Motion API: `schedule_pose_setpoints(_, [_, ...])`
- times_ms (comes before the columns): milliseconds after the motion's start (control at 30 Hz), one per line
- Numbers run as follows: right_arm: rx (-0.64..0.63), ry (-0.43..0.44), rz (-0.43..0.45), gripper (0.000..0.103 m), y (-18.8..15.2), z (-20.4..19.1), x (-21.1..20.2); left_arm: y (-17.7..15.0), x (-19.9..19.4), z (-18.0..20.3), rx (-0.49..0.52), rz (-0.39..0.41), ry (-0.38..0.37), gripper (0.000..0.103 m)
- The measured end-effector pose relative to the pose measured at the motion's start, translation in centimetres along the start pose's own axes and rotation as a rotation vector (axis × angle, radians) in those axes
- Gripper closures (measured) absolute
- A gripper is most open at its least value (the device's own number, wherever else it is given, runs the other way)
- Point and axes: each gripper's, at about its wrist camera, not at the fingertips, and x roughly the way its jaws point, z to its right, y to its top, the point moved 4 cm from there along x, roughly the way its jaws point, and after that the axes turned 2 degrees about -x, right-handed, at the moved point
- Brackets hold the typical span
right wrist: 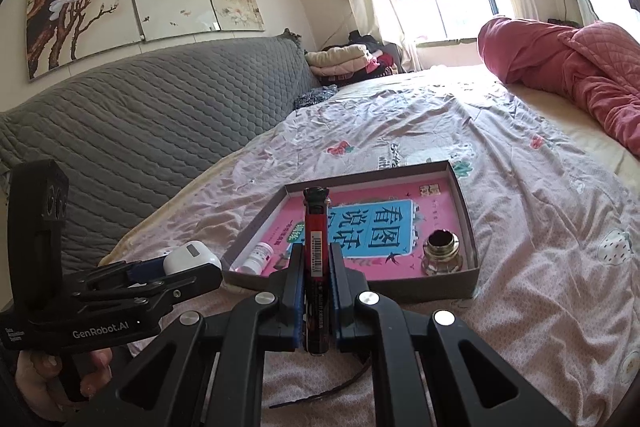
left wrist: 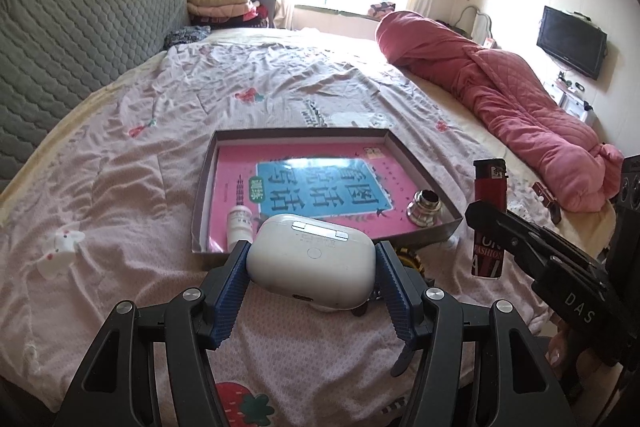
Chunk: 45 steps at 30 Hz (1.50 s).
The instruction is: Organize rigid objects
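Now both hands are carrying something above the bed [left wrist: 132, 179], and each hand-held gripper is gripping its own thing. The left hand-held gripper [left wrist: 312, 263] is holding a white earbud case [left wrist: 312, 259] across its width, so the jaws are standing wide and the blue pads [left wrist: 232, 279] are pressing on its two rounded ends. The right hand-held gripper [right wrist: 316, 291] is pinching a red lighter [right wrist: 316, 251] with the jaws nearly together, because the lighter is thin; it is standing upright along the fingers. Both things are hanging just before the near edge of the shallow cardboard box [left wrist: 206, 187], not yet inside it. In the box a pink book [left wrist: 320, 187] is lying flat, with a small white bottle [left wrist: 239, 227] at the near left corner and a metal cap [left wrist: 424, 211] at the right side. I am judging that the box is serving as the collecting place, so both things are probably going there
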Motion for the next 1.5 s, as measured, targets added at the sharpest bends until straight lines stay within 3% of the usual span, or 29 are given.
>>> schedule_pose_setpoints(567, [0.006,-0.016,0.068,0.092,2.6,-0.1,-0.8,4.1,-0.4,0.8,-0.013,0.074,0.021,0.039])
schedule_pose_setpoints(1167, [0.022,-0.023,0.120,0.092,5.7,1.2,1.5,8.3,2.9,0.9,-0.009,0.073,0.036,0.039])
schedule_pose_setpoints(1500, [0.022,-0.049,0.033,0.092,4.4,2.7,5.3,7.5,7.1,0.2,-0.033,0.001,0.054,0.039])
